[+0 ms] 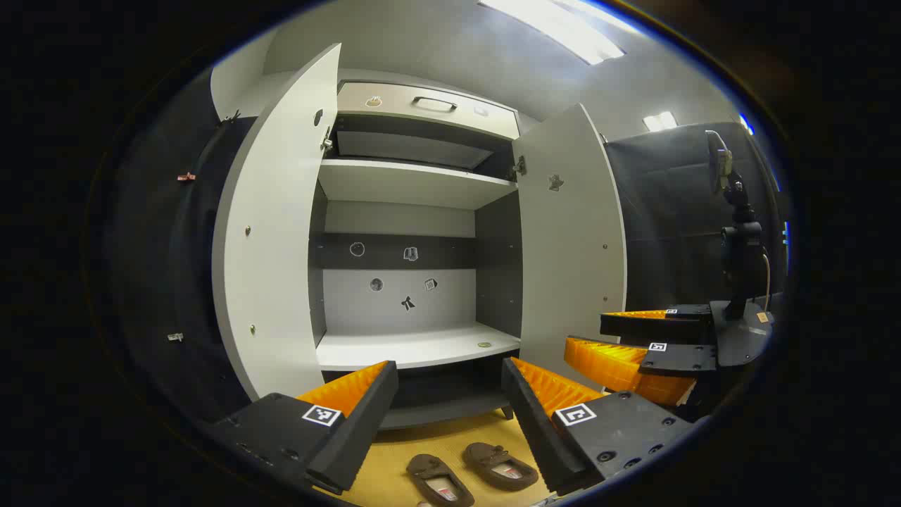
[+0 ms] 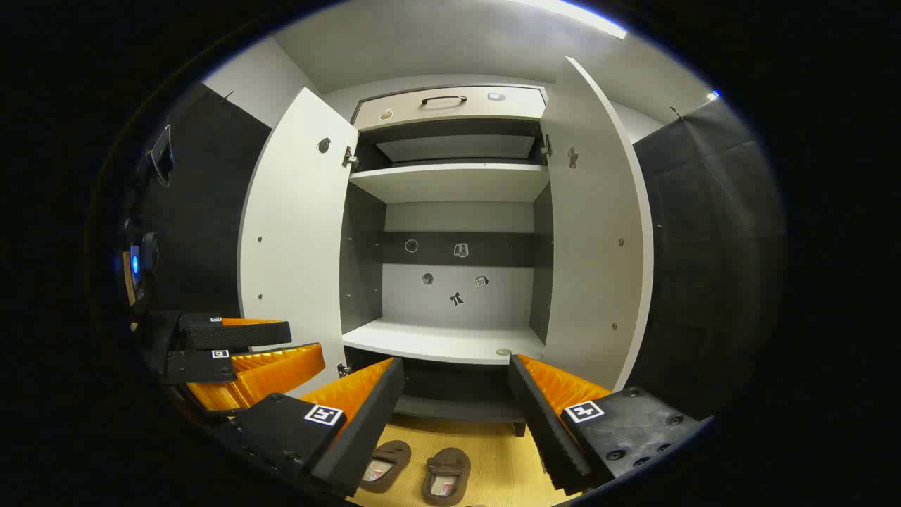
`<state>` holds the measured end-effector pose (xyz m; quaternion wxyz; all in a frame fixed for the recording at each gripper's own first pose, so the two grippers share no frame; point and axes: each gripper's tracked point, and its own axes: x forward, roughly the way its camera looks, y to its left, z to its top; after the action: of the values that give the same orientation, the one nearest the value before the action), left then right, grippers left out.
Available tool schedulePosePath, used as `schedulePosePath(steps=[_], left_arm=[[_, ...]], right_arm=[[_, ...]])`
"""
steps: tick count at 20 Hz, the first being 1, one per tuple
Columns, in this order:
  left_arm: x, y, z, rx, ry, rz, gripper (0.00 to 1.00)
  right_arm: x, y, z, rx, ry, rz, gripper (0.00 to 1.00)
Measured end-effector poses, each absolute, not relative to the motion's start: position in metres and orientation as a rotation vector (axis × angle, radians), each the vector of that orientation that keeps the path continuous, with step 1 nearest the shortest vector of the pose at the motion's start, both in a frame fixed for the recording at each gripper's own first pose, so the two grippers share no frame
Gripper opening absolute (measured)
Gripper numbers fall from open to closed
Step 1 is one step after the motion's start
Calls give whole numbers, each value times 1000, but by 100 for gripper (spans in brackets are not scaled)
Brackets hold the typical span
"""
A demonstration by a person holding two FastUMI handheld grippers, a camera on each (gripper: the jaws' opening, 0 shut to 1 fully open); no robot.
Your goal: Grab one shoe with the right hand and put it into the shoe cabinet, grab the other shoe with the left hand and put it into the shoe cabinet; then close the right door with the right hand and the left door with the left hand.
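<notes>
Two brown slip-on shoes lie side by side on the yellowish floor mat before the white shoe cabinet: one shoe on the left, the other on the right. In the right gripper view the same pair shows as the left shoe and the right shoe. Both cabinet doors stand wide open, the left door and the right door. The lower shelf is bare. My left gripper hangs open above the shoes, holding nothing. My right gripper is open too, and also empty.
The right gripper hovers beside the right door in the left gripper view; the left gripper hovers by the left door in the right gripper view. A drawer tops the cabinet. A camera stand rises at far right.
</notes>
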<state>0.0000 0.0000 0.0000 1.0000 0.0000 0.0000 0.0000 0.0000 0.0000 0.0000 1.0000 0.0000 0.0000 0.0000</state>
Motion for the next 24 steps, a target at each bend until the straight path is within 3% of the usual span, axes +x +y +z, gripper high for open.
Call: schedulePosePath(steps=[14, 24], left_arm=[[7, 12, -4, -1, 2, 27, 95], [10, 25, 9, 13, -77, 12, 95]], right_arm=[[10, 2, -11, 15, 28, 5, 98], [24, 8, -29, 5, 71, -11, 98]])
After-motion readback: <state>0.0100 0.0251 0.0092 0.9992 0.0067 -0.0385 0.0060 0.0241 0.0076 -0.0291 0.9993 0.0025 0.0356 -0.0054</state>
